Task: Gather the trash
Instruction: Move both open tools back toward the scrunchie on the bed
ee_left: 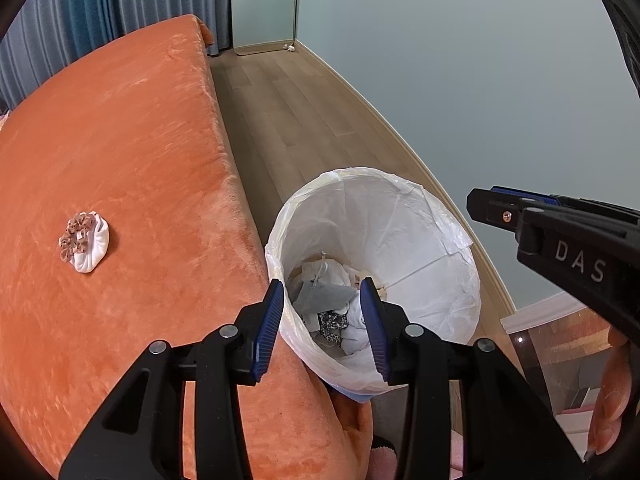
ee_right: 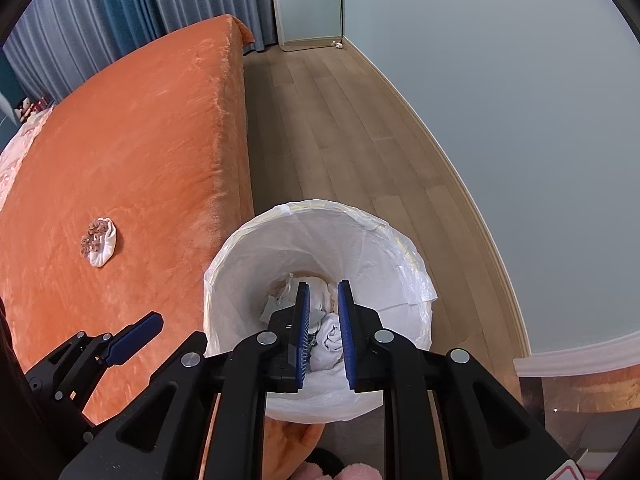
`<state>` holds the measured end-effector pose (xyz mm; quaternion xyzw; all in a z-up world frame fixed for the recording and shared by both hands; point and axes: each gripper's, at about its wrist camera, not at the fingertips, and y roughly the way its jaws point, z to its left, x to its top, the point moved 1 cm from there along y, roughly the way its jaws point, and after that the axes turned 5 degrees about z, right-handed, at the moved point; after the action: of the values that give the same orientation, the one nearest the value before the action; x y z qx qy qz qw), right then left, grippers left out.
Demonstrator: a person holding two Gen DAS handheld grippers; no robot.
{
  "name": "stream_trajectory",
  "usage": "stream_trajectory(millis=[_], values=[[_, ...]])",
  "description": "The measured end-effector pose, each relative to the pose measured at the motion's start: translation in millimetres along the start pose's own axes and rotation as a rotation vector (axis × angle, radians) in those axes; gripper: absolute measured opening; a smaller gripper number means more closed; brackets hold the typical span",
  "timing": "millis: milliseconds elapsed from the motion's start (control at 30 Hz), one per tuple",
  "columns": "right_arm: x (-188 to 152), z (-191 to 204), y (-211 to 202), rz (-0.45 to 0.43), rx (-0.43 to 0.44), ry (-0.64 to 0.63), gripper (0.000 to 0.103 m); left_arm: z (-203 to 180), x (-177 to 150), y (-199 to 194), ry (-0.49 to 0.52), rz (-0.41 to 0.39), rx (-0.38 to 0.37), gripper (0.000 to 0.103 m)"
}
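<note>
1. The left gripper (ee_left: 322, 320) hangs over the near rim of the bin (ee_left: 440, 216), fingers apart, nothing between them;
2. The right gripper (ee_right: 323, 334) hovers over the bin's mouth, fingers slightly apart and empty;
3. Crumpled trash (ee_right: 330, 338) lies at the bin's bottom;
4. One small bundle (ee_left: 86, 246) sits on the orange bed (ee_left: 140, 140), well apart from the bin.

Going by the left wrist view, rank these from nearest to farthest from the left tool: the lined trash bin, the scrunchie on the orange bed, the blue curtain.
1. Lined trash bin, directly below the left tool, beside the bed's edge.
2. Scrunchie, off to the left on the orange bed.
3. Blue curtain, along the wall past the bed's far end.
</note>
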<state>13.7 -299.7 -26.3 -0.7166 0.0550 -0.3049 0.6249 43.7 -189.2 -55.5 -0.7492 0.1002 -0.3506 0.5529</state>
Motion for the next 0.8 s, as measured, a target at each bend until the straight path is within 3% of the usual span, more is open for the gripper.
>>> stream_trajectory(millis=[100, 467, 667, 800], values=[[0.7, 8.7, -1.1, -0.008, -0.002, -0.013, 0.027, 9.2, -1.8, -0.7, -0.012, 0.001, 0.004, 0.038], [9.5, 64.9, 6.0, -0.016, 0.003, -0.100, 0.027, 67.2, -6.8, 2.8, -0.103, 0.010, 0.034, 0.038], [12.9, 112.1, 9.9, -0.017, 0.065, -0.141, 0.027, 108.6, -11.7, 6.7, -0.167, 0.021, 0.057, 0.038], [15.7, 145.6, 13.7, -0.020, 0.111, -0.151, 0.027, 142.7, -18.0, 9.1, -0.220, 0.025, 0.081, 0.043]])
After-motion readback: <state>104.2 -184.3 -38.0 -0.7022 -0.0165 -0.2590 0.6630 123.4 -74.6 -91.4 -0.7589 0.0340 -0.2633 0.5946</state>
